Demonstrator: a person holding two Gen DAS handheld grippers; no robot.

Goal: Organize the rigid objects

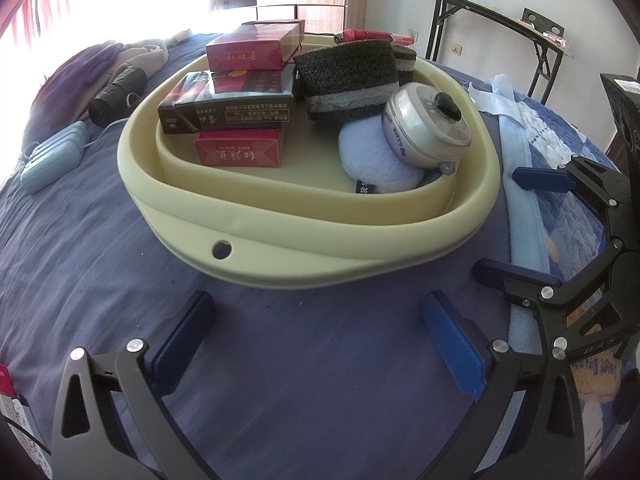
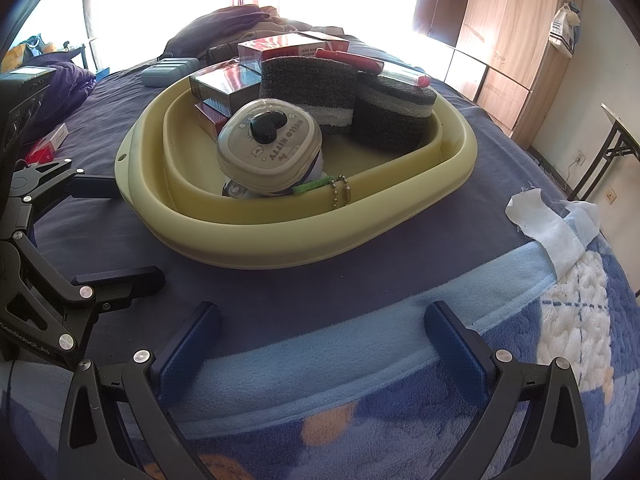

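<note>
The left gripper [image 1: 318,338] has its fingers wide apart and holds nothing; the right gripper [image 2: 320,346] is the same. Both hover over the bed [image 1: 100,240], near the cream basin [image 1: 280,256], which contains cigarette boxes [image 1: 240,112], sponges [image 1: 346,76] and a round tin [image 1: 426,128].

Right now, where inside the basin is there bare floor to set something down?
Bare floor shows along the near wall of the basin, between the red box and the white puff. The far half is crowded: stacked boxes and foam rolls.
</note>
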